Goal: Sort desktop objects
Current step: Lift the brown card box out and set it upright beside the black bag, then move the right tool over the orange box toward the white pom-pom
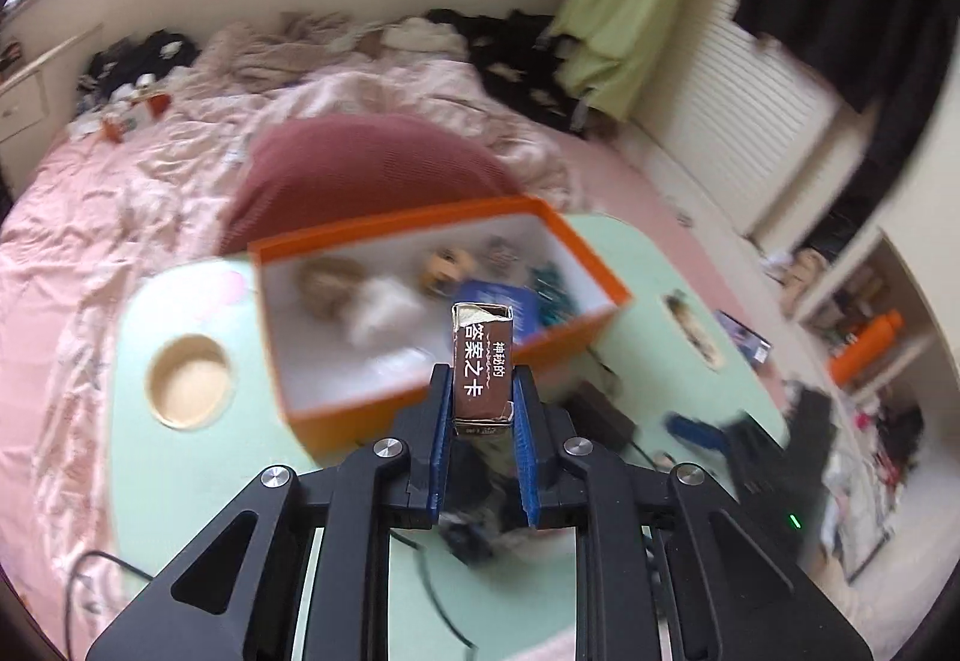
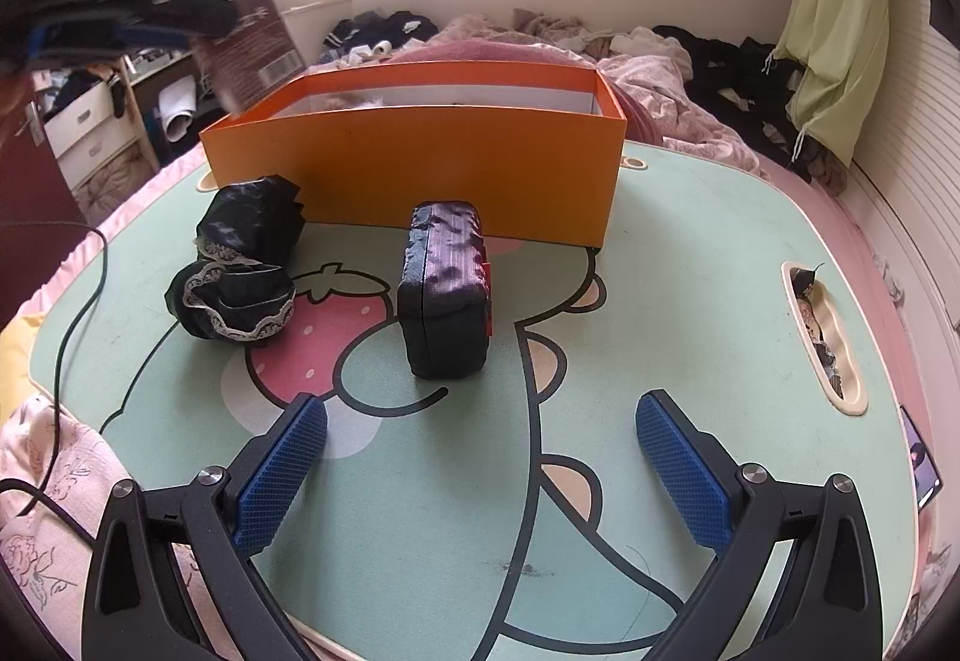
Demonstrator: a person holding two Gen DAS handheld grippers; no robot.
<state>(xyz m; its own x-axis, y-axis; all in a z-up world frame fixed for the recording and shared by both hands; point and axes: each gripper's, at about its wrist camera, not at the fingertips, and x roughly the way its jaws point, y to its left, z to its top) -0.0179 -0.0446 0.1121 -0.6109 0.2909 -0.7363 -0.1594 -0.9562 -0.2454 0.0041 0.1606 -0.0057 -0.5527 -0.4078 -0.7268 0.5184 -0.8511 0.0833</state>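
Note:
My left gripper is shut on a brown card box with white Chinese lettering, held in the air above the near edge of the orange box. That box holds dolls and a blue book. In the right wrist view the left gripper with the brown card box hovers over the orange box's left corner. My right gripper is open and empty, low over the green table. A dark pouch stands just ahead of it, and black lace-trimmed cloth lies to the left.
The green lap table sits on a pink bed, with a round cup hole and a side slot holding small items. A cable runs off the left edge. A phone lies at the right.

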